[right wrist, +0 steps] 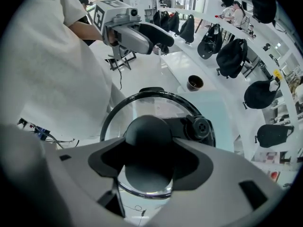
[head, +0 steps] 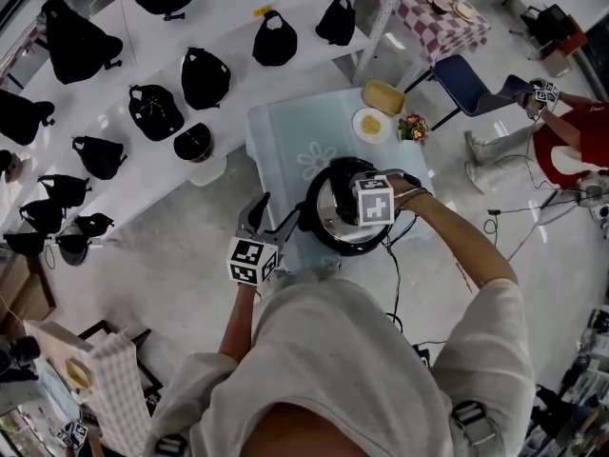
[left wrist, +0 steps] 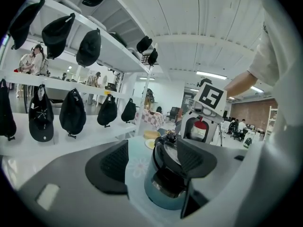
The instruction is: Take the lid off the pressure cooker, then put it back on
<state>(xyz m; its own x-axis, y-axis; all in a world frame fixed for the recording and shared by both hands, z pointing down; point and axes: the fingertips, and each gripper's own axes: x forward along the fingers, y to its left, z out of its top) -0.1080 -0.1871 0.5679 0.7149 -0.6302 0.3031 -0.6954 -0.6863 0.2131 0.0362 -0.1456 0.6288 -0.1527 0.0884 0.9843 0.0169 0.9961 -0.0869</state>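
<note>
Centre of frame: right gripper (right wrist: 148,161) clamped on lid knob (right wrist: 147,130) — lift straight up, no tilt; left gripper (left wrist: 154,162), jaws apart, beside pot (left wrist: 163,194).

No legible txt, labels, nos. — anywhere

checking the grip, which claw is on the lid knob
The right claw: its jaws clasp the round black knob of the glass pressure cooker lid. The left claw stands open, holding nothing.
</note>
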